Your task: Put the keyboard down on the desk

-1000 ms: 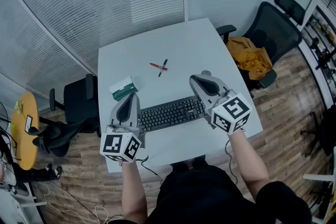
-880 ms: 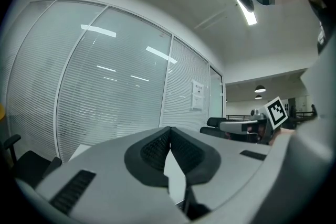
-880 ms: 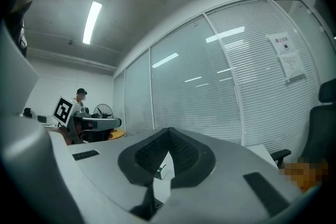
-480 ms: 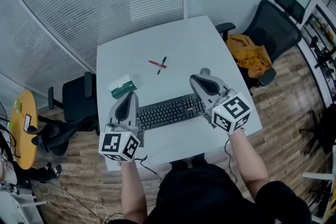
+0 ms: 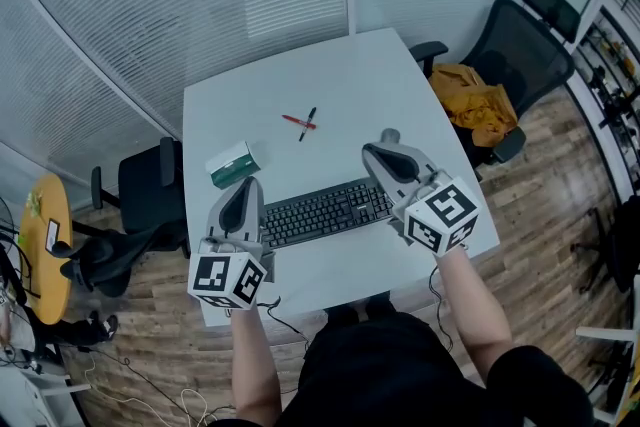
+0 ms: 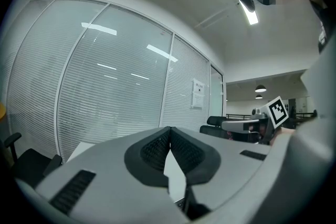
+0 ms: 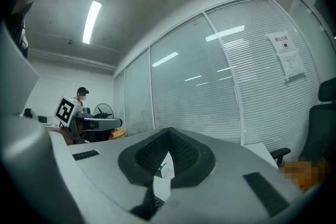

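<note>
A black keyboard (image 5: 325, 213) lies flat across the near part of the white desk (image 5: 330, 85), and it looks to be resting on the top. My left gripper (image 5: 246, 183) hovers level over its left end and my right gripper (image 5: 387, 138) over its right end. Both are shut, with the tips touching and nothing seen pinched between them. In the left gripper view the closed gripper (image 6: 168, 131) shows a strip of keyboard (image 6: 180, 204) low in the gap below its tips. The right gripper view has the same look: the gripper (image 7: 169, 131) is closed above a bit of keyboard (image 7: 158, 202).
A green and white box (image 5: 233, 165) lies just beyond the left gripper. A red pen and a black pen (image 5: 305, 124) lie crossed mid-desk. A black chair (image 5: 525, 50) with a yellow cloth (image 5: 475, 105) stands at the right, another chair (image 5: 150, 190) at the left. Glass walls with blinds lie beyond.
</note>
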